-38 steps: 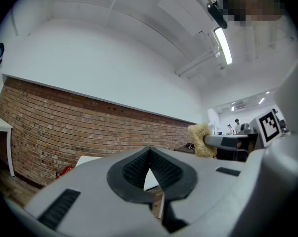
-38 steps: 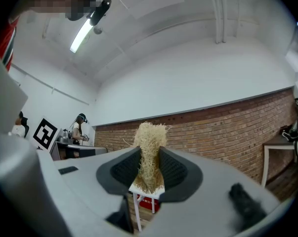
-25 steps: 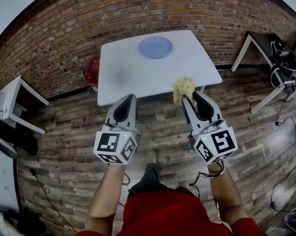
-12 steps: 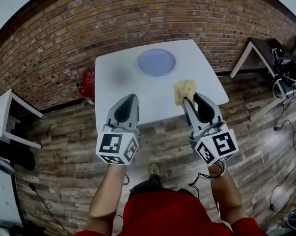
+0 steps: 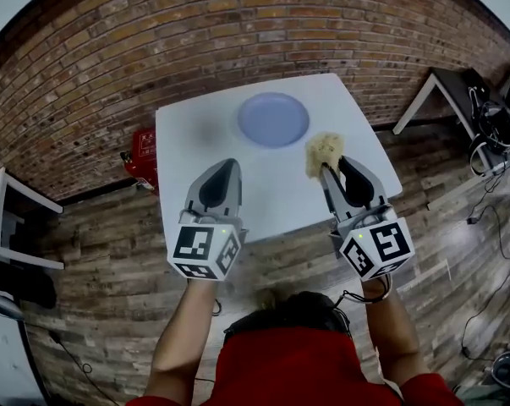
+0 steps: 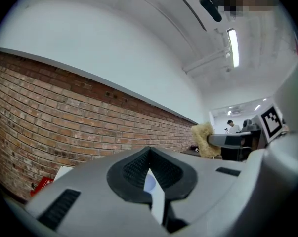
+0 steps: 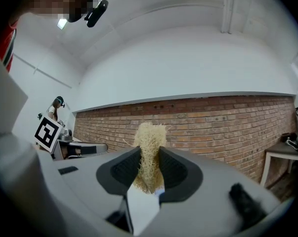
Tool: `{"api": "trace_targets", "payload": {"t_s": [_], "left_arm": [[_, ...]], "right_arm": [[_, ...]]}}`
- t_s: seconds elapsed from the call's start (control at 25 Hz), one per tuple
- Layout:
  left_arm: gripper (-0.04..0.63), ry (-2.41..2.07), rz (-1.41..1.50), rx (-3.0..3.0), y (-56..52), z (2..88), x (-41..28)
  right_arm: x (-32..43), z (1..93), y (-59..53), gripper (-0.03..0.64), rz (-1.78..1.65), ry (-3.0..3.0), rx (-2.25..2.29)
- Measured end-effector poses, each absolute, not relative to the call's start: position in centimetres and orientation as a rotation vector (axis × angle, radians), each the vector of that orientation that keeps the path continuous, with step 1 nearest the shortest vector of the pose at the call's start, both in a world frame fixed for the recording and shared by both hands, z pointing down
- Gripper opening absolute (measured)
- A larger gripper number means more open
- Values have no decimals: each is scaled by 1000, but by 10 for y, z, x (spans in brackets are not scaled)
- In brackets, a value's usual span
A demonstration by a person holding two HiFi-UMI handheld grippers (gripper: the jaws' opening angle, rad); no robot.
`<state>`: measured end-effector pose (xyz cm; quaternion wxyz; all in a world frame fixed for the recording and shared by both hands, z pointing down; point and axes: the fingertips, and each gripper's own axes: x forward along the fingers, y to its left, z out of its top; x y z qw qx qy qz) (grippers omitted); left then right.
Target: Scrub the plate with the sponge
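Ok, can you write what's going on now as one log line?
left tongs: shut, empty | right tongs: shut on sponge | plate: on table, untouched | scrub: not begun

Open tabletop [image 5: 238, 184] all around the plate [image 5: 273, 118]

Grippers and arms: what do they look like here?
Left gripper and right gripper are grey wedge-shaped shells with black ribbed pads, each ending in a white cube with black square markers. A black cable loops at the right wrist. Red top, forearms bare.
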<state>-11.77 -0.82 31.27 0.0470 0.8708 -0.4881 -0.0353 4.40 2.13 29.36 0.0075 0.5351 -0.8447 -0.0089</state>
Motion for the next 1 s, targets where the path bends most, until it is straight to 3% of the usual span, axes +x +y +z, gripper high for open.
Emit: {"api": "trace_targets", "payload": {"t_s": [1.0], "left_arm": [[14,-1601,29,2526,-179,354,-92]], "right_arm": [[60,323,-167,120,14,-2682,1520]]}}
